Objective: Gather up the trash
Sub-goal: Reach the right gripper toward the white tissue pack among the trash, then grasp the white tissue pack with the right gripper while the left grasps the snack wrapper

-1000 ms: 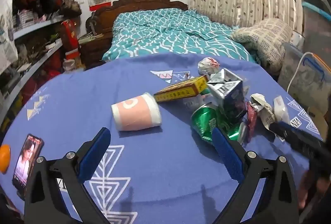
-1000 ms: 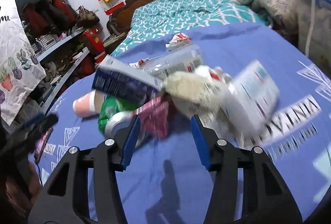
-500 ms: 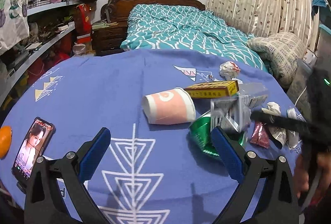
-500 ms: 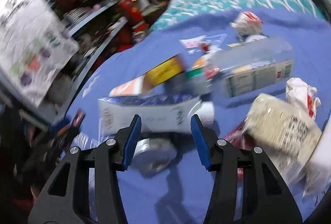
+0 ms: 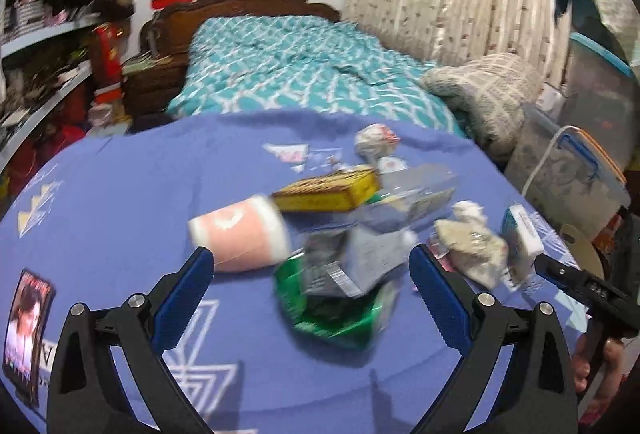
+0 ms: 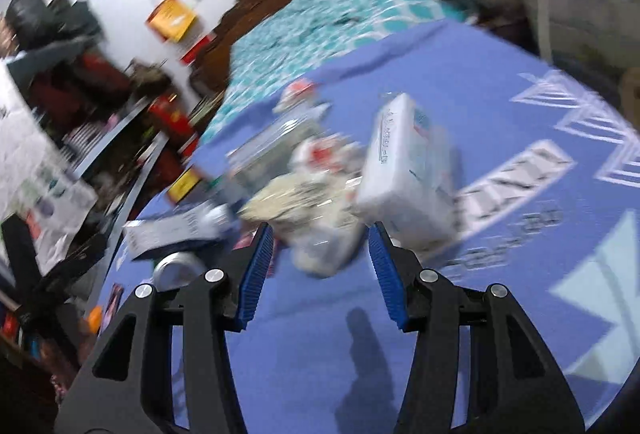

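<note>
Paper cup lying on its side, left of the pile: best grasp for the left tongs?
Pinch the pink paper cup across its round wall, mid-length, coming down from above on the bare tablecloth side. It lies on its side, with the yellow box and the green can crowding its right end. The left tongs look wide enough.

Trash heap (image 5: 360,234) mid-table (image 5: 120,193), toward right edge. Paper cup (image 5: 240,238) on its side at heap's left, box (image 5: 332,189) behind it, crushed can (image 5: 340,314) at front, carton (image 5: 520,238) rightmost. Phone (image 5: 26,330) at near-left edge. Bed (image 5: 300,65) beyond far edge.
</note>
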### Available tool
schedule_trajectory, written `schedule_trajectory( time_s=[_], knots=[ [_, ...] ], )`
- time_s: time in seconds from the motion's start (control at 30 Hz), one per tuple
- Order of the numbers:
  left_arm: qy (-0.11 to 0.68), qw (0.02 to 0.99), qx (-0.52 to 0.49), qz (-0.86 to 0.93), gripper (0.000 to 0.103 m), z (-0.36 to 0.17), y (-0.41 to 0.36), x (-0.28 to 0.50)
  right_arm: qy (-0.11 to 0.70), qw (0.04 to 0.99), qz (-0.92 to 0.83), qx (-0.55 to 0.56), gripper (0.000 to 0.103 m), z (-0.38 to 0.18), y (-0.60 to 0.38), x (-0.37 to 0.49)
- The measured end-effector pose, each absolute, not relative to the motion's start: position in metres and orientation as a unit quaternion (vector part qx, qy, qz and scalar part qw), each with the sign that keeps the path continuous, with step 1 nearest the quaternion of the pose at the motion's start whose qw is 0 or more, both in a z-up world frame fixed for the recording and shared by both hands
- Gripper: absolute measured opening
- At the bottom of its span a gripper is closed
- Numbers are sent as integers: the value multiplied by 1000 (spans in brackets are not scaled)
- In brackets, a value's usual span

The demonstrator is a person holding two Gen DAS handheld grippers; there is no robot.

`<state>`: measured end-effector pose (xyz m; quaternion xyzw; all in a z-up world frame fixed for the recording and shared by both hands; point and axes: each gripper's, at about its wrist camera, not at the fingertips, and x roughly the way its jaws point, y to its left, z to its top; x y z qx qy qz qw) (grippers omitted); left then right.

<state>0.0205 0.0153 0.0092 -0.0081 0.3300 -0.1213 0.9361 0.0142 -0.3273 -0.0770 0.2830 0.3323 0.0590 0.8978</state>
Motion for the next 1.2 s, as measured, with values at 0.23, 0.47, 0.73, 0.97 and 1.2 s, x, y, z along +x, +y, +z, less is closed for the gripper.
schedule_trajectory(
  time_s=[0.23,0.47,0.73,0.97,1.2],
  knots=[
    [339,918,48,-201,78,9,-67,21,312,896,40,313,54,-70,-372,8],
    [412,876,108,-226,72,-44,-145,66,312,898,27,310,79,-76,-389,6],
    [410,866,167,-234,82,-50,-188,85,362,884,47,292,91,-85,-388,60],
    [458,841,104,-268,81,-50,-160,71,411,872,73,256,66,-100,-365,100],
    [530,785,0,-321,62,-70,-138,59,375,911,-19,169,66,-82,-369,104]
  ],
)
